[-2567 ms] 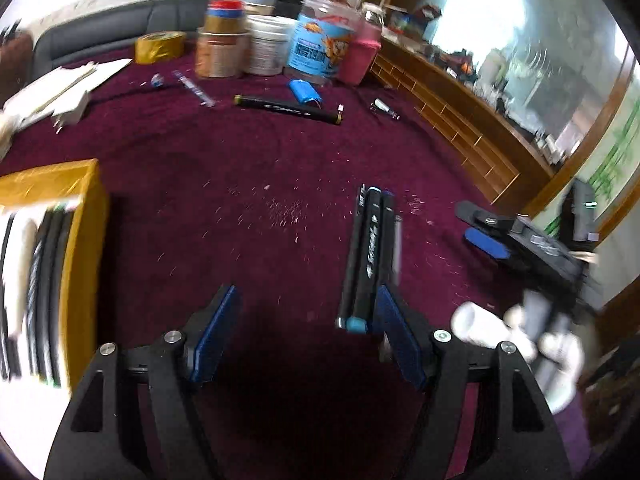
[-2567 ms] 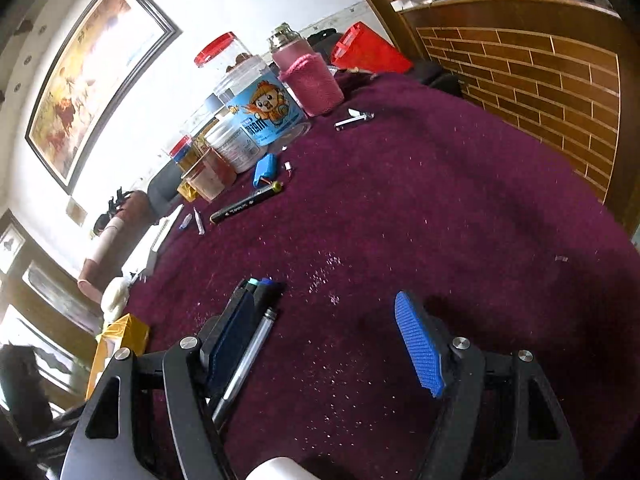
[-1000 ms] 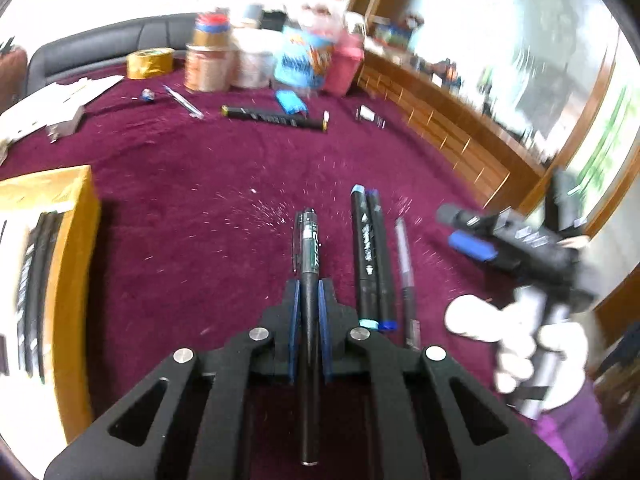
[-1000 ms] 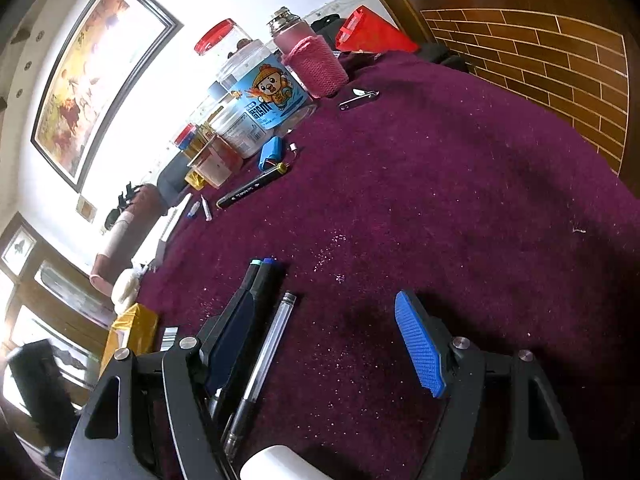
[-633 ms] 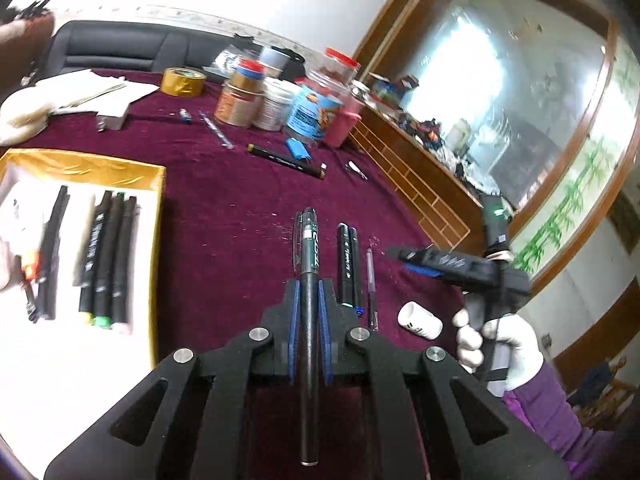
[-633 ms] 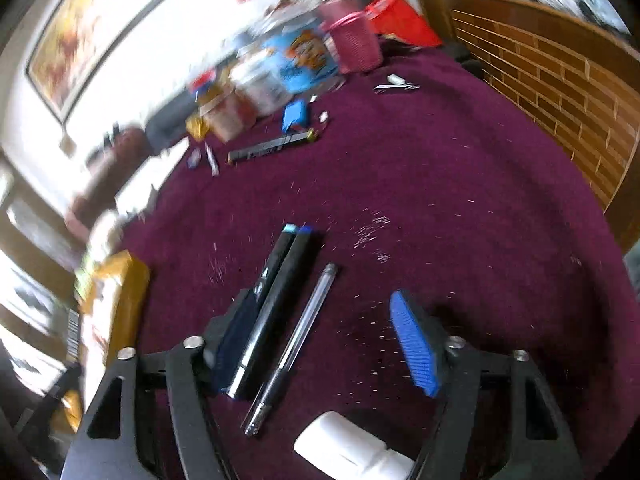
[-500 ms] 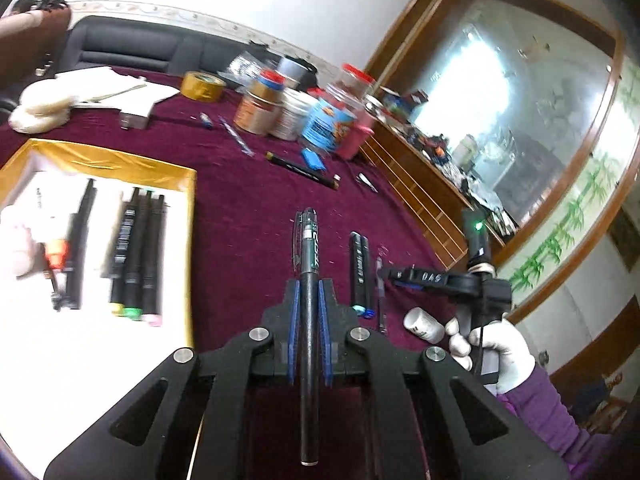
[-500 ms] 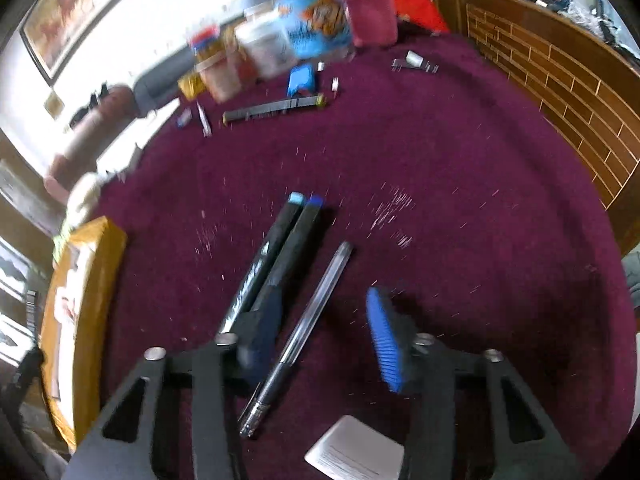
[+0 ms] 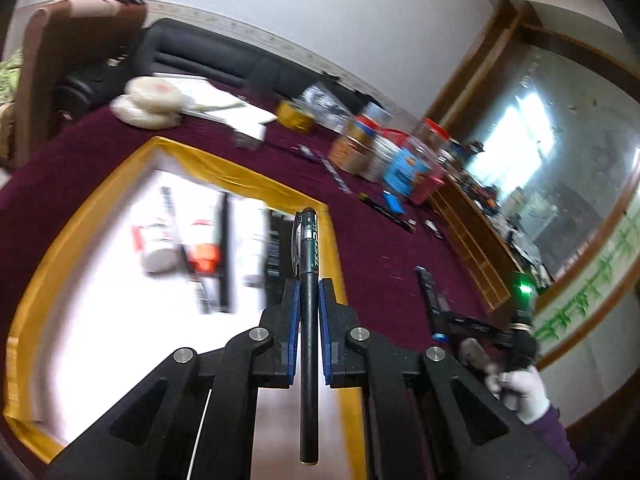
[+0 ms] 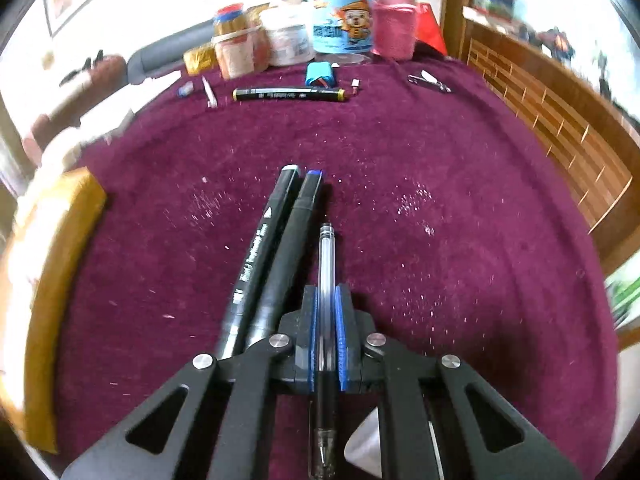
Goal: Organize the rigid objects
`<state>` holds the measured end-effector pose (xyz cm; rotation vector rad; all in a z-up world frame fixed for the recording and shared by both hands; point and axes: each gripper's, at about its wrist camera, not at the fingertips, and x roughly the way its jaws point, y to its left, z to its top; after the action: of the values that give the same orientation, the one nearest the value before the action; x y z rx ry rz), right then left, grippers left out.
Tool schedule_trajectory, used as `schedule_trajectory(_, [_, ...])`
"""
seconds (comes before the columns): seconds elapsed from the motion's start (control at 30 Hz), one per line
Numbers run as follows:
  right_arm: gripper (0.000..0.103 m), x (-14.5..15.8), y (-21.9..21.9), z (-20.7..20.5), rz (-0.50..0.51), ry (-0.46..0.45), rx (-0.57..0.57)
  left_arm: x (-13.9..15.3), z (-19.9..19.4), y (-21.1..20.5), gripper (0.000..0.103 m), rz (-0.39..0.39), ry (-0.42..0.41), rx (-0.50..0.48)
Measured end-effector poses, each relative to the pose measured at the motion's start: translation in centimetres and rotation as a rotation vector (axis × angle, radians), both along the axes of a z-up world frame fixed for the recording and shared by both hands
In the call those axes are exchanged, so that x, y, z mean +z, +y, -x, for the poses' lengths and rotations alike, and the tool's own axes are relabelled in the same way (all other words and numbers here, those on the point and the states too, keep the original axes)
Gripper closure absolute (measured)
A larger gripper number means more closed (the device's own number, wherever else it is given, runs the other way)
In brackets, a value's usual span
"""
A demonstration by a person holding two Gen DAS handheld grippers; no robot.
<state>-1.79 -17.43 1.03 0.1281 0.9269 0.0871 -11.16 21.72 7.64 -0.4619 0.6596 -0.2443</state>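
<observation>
The right tongs (image 10: 326, 330) have just closed on the clear-barrelled ballpoint pen (image 10: 326, 280) on the maroon bench (image 10: 460, 240), while the left tongs (image 9: 309, 312), gripping the black capped pen (image 9: 309, 280), now hang over the gold-rimmed tray (image 9: 240, 176), ready for placing.

Left gripper (image 9: 308, 296): black angular frame, blue pads, silver round screws, thin white cable lower left. Right gripper (image 10: 327, 312): same black frame, blue ribbed pads, silver screws. Right hand (image 9: 520, 390), lower right: white glove, purple sleeve.
</observation>
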Motion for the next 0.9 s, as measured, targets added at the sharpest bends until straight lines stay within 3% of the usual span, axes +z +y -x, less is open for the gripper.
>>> schedule_trajectory(0.13, [0.095,1.5,-1.7,1.6,-0.182,-0.025,0.008,-0.5,0.3,3.1,0.096,-0.032,0.021,0.077])
schedule_trajectory(0.27, [0.095,3.3,-1.1,2.6,-0.278,-0.050,0.073,-2.0,-0.4,6.2,0.096,-0.047,0.095,0.151])
schedule_trajectory(0.43, [0.095,5.0,2.6,3.6,-0.323,-0.063,0.189,-3.2,-2.9,8.6,0.096,-0.106,0.215,0.212])
schedule_trajectory(0.63, [0.095,5.6,7.2,4.2,-0.340,-0.057,0.299,-5.1,-6.2,10.0,0.096,-0.116,0.349,0.223])
schedule_trajectory(0.9, [0.095,5.9,12.6,4.4,-0.352,-0.006,0.414,-5.0,-10.5,9.4,0.096,-0.199,0.361,0.236])
